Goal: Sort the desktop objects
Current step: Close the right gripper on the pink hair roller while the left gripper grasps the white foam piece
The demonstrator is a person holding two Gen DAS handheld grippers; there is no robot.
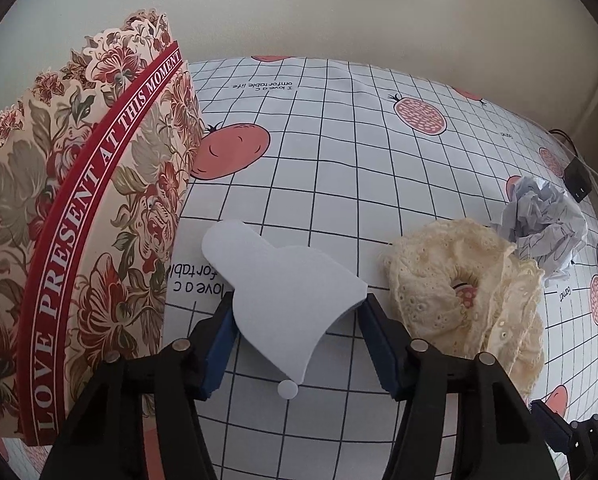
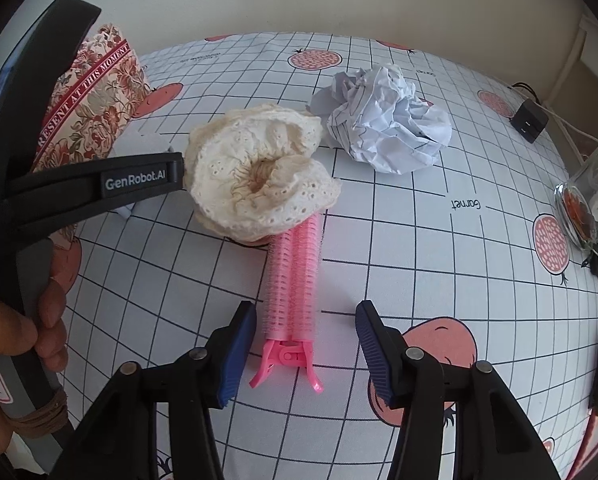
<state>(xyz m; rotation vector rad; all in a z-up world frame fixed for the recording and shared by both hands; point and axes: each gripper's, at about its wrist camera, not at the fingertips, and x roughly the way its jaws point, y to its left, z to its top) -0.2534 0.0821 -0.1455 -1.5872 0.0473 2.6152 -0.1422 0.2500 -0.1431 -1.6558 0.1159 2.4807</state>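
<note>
The bench (image 1: 379,168) carries a white cloth with a black grid and printed red fruits. The left gripper (image 1: 297,320) points down at a pale blue flat foam piece (image 1: 283,280) with a rounded tab. Its blue fingers (image 1: 219,344) stand on the two sides of this piece and touch its edges, so they pinch it at its wide end. A small pale round disc (image 1: 287,389) lies on the cloth just under the piece.

Close on the left of this gripper stands a floral paper box (image 1: 79,240) with a red band and white letters; its wall is just beside the left finger. On the right, near the other finger, lies a cream lace scrunchie (image 1: 467,280), and behind it a ball of crumpled white paper (image 1: 547,224).

The right gripper (image 2: 307,340) hangs over a pink hair roller clip (image 2: 295,280), which lies on the cloth between the fingers. The fingers (image 2: 373,344) are spread. The left one is just beside the clip; I cannot tell if it touches. The right one is clearly apart from it. The far end of the clip reaches under the edge of the scrunchie (image 2: 259,176), so the scrunchie lies partly over it.

At the right edge of the bench stand a glass jar (image 2: 587,208) and, farther back, a small black adapter (image 2: 529,120) with a cord. A person's hand (image 2: 15,340) holds the left gripper's handle at the left side of the right wrist view.
</note>
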